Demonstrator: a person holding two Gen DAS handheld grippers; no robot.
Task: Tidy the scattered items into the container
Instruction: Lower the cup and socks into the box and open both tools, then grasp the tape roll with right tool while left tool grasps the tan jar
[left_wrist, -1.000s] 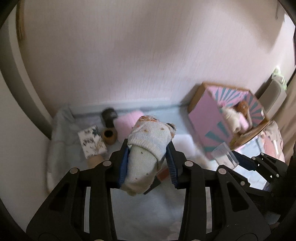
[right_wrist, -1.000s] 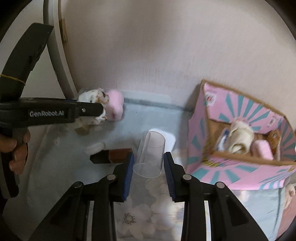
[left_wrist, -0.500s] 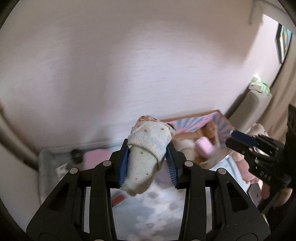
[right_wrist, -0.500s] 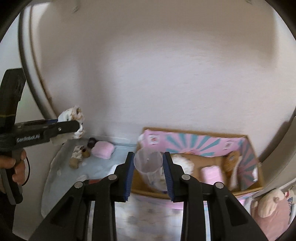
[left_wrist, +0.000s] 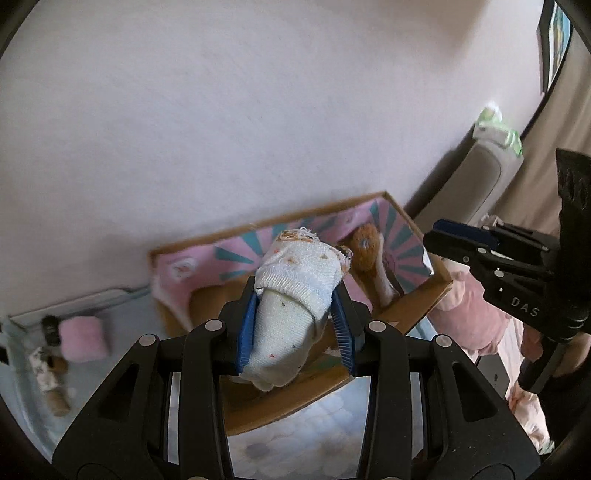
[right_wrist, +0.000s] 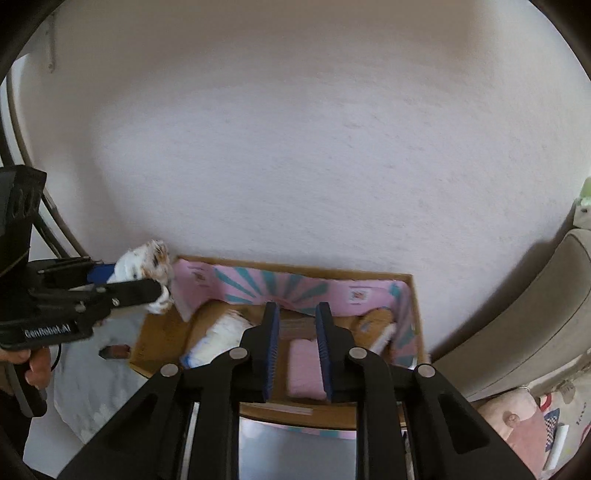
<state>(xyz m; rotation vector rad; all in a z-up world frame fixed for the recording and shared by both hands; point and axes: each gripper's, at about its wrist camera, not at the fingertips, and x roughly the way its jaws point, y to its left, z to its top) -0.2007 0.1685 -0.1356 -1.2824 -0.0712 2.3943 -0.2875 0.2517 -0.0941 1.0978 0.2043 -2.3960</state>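
Observation:
The pink cardboard box (left_wrist: 207, 245) with teal stripes stands open against the wall. My left gripper (left_wrist: 296, 295) is shut on a rolled white sock (left_wrist: 299, 266) with coloured dots and holds it above the box's left half. From the right wrist it shows at the box's left end (right_wrist: 147, 284). My right gripper (right_wrist: 297, 308) hovers over the box (right_wrist: 295, 271); its jaws are closing to a narrow gap with nothing seen between them. The clear cup is not in the jaws. A glassy grey patch (right_wrist: 295, 448) low between its arms may be the cup; I cannot tell.
Inside the box lie a pink folded cloth (right_wrist: 306, 369), a white roll (right_wrist: 218, 336) and a brown plush (right_wrist: 380, 317). Left on the bedsheet are a pink block (left_wrist: 81, 338), a dark bottle (left_wrist: 50, 328) and a patterned carton (left_wrist: 42, 369). A grey cushion (right_wrist: 535, 314) flanks the box's right.
Both grippers swung right and up from the bed's left side to above the box. The clear cup held between the right jaws has gone from them, and the jaws have narrowed.

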